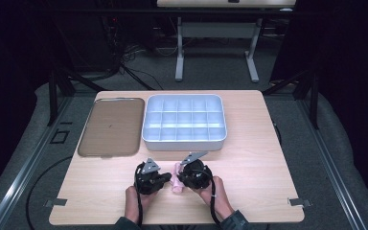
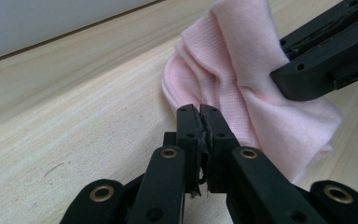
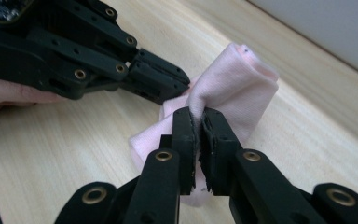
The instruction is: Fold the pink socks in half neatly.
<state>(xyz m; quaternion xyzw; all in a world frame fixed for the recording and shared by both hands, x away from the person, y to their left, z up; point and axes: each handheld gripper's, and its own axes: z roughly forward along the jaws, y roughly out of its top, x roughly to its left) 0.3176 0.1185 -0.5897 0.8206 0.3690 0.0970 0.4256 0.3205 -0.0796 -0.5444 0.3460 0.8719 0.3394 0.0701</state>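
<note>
While both grippers sit close together near the front edge of the table (image 1: 249, 158), best to keep the pulls small and slow, so the soft pink cloth (image 1: 177, 178) does not slip out or bunch up more. Good to lift each pinched bit only a little, then pull the two sides gently apart toward 9 and 3 o'clock, to open up the folds. Smart to keep the cloth low over the wood and not tug hard, since thin cloth slides out of a grip easily. Left gripper (image 2: 199, 110): jaws pressed nearly together, tips right at the edge of the pink cloth (image 2: 242, 88) at about 12 o'clock from them; looks pinched on a thin bit of the edge, though hard to be fully sure. Right gripper (image 3: 199, 114): jaws squeezed almost closed with a fold of the pink cloth (image 3: 233, 88) caught between the pads, the rest puffing up toward 1 o'clock. From above, cloth lying as a small crumpled lump on the table between the left gripper (image 1: 165, 178) and the right gripper (image 1: 179, 176). Farther back at 12 o'clock, a pale box with many small spaces (image 1: 184, 141), and at 10 o'clock a flat brown tray (image 1: 110, 127), both well apart from the cloth.
</note>
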